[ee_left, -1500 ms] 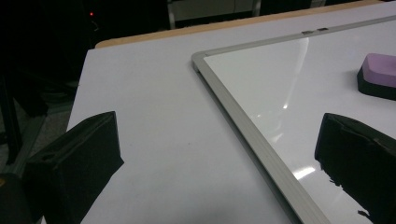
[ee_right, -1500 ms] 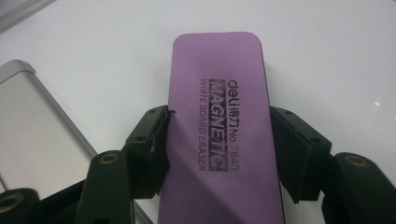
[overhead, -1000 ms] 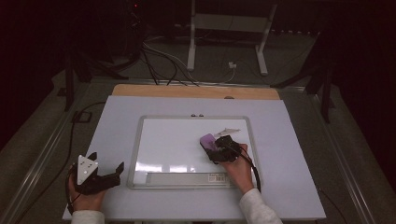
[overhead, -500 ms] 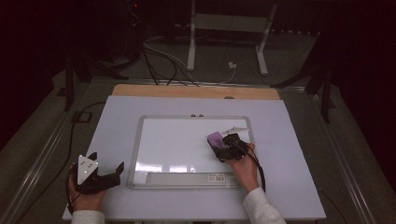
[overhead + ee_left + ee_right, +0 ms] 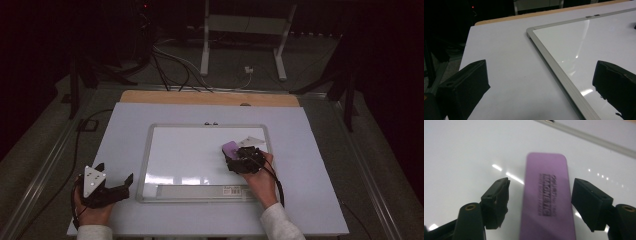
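Observation:
A purple magnetic eraser (image 5: 230, 148) lies flat on the whiteboard (image 5: 190, 155), right of its centre. My right gripper (image 5: 235, 155) sits just behind it, on the side nearest the person. In the right gripper view the eraser (image 5: 546, 195) runs between the two jaws of my right gripper (image 5: 540, 192), with a gap on each side. Those jaws have just been opening and stand open around the eraser. My left gripper (image 5: 116, 173) rests at the table's near left corner, open and holding nothing. In the left gripper view its jaws straddle the whiteboard's metal frame (image 5: 554, 67).
A grey strip with a label (image 5: 200, 190) runs along the whiteboard's near edge. A wooden edge (image 5: 210, 98) borders the far side of the white table (image 5: 310, 165). Cables (image 5: 170, 60) and a white stand (image 5: 240, 30) lie on the dark floor beyond.
The right hand and the purple eraser have shifted slightly to the right on the whiteboard. The left hand has stayed where it was.

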`<state>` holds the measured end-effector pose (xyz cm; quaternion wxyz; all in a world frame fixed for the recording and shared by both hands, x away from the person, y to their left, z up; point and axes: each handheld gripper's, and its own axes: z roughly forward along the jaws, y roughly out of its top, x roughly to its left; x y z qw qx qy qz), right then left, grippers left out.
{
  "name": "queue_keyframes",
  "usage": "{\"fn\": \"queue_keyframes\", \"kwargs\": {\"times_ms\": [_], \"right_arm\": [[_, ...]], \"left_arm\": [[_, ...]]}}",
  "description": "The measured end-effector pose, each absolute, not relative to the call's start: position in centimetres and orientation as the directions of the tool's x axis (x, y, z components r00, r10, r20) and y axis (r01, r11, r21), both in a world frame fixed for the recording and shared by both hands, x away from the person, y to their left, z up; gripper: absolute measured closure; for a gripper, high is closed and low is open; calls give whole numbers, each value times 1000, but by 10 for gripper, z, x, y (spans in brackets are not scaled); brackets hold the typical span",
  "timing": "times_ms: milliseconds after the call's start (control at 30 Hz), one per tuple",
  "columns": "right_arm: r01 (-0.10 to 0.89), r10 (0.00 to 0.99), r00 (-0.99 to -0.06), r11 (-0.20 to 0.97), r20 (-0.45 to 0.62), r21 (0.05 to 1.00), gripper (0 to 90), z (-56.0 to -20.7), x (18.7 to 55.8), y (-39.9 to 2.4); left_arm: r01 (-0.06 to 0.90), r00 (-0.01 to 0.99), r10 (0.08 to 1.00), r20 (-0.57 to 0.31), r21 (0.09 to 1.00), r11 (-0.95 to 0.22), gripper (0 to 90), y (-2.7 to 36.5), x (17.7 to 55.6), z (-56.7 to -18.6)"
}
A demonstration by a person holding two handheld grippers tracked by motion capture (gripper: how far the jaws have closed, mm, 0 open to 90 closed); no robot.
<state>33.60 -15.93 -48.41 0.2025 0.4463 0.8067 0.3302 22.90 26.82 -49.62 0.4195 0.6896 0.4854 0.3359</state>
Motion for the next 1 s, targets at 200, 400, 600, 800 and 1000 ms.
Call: {"fn": "queue_keyframes", "kwargs": {"times_ms": [200,400,600,800,1000], "right_arm": [[577,829,-556,430,-51,694,336,-489,335,-152],[578,828,-558,433,-53,692,346,-488,336,-152],[585,829,-557,427,-41,689,345,-488,338,-153],[589,827,-561,430,-37,684,338,-487,341,-154],[590,823,-566,438,-39,679,334,-487,343,-155]], "left_arm": [[387,305,951,55,905,-176,12,268,229,-496],[386,307,950,56,905,-177,12,268,229,-496],[386,305,951,54,906,-175,13,268,229,-496],[386,307,950,55,905,-177,13,268,229,-496],[385,305,951,54,906,-175,12,268,229,-496]]}}
